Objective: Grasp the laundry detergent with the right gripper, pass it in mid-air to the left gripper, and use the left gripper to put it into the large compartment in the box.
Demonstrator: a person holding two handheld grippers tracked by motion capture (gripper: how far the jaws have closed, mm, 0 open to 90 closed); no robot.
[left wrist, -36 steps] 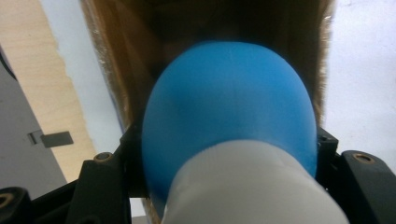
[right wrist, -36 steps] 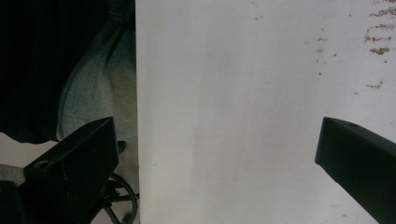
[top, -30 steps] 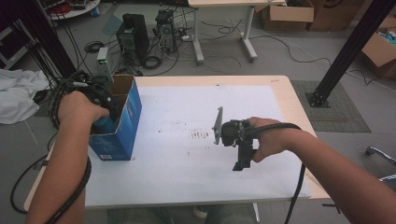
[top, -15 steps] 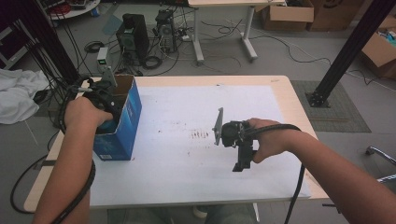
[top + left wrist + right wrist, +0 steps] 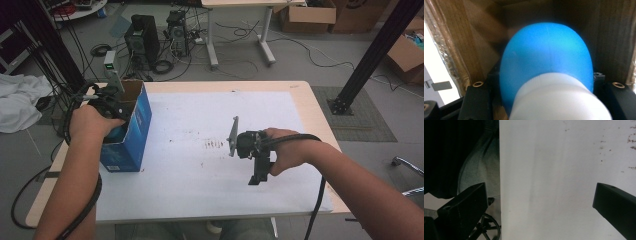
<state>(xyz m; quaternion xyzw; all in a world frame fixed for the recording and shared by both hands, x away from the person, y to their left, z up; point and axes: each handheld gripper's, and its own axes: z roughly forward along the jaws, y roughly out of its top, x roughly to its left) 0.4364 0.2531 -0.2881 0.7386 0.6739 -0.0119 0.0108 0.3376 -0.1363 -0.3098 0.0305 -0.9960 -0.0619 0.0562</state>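
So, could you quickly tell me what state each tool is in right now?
Left tool: closed on the blue and white object, inside the cardboard box.
Right tool: open, holding nothing, over the white table cover.

Smooth, matt blue ball (image 5: 546,57) with a white, fuzzy-looking end, inside a rough brown cardboard box (image 5: 131,131) (glossy blue print outside); matt white tabletop (image 5: 190,180).

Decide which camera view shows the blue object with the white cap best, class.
The left gripper view: the blue object fills it, its white cap nearest, inside the cardboard box. The high view shows a blue sliver under the hand. The right gripper view looks at the table.
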